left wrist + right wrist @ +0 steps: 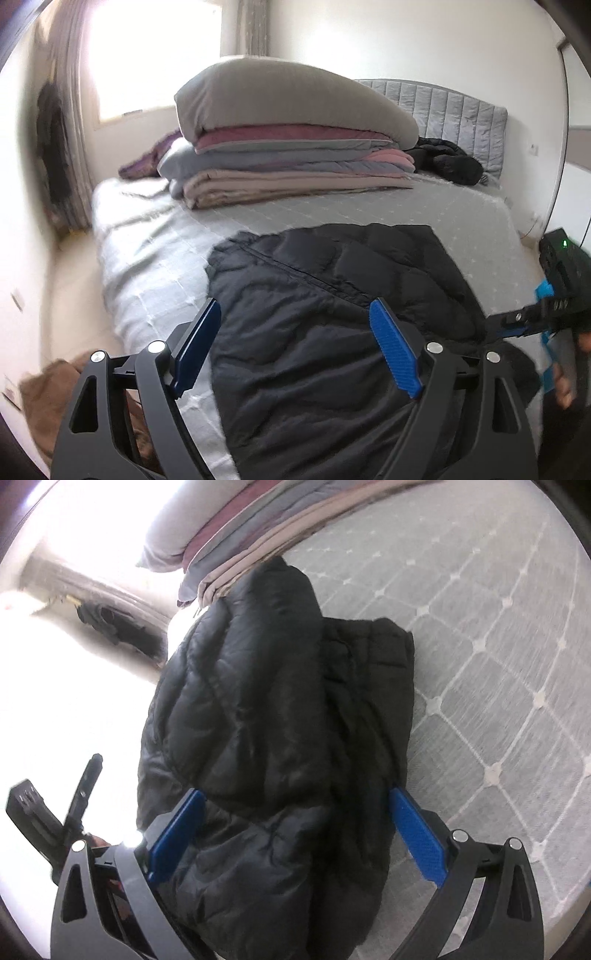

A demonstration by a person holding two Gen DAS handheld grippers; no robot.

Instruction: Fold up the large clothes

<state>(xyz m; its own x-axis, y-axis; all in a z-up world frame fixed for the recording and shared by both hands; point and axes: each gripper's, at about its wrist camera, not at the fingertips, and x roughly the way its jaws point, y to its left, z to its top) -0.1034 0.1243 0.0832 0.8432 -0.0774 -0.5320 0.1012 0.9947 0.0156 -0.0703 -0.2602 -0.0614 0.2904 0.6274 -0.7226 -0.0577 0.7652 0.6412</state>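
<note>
Jacket: a black quilted puffer jacket (332,295) lay partly folded on the grey quilted bedspread (155,258), near the foot of the bed; in the right wrist view (266,720) one half was doubled over the other.
Left gripper: the left gripper (295,332) hung over the jacket's near edge with its blue pads (395,354) spread wide, gripping nothing.
Right gripper: the right gripper (295,823) straddled the jacket's lower part, its blue pads (417,834) wide apart on either side of the fabric, not pinching it.
Bedding: a stack of folded blankets (295,166) topped by a grey pillow (288,99) sat further up the bed.
Other clothing: a second black garment (447,162) lay by the grey padded headboard (443,103).
</note>
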